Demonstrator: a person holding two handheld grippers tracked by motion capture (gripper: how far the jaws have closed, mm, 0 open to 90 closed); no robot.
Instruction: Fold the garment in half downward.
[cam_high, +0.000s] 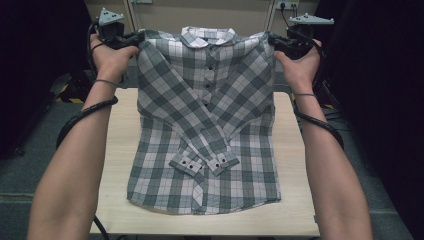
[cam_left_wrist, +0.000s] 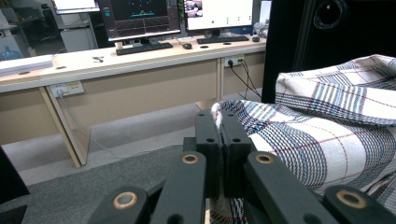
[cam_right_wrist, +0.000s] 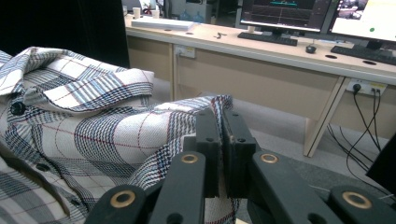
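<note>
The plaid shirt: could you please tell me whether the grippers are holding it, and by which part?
Yes: the left gripper and right gripper each pinch a shoulder of the plaid shirt.

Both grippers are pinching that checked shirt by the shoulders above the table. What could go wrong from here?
1. The left gripper and right gripper each hold only a thin fold of the grey-and-white checked button-up shirt, so a shoulder might slip free.
2. The crossed sleeves lie loose on the front and could slide apart.
3. The hem sits near the front edge of the light wooden table and may slide off.
</note>
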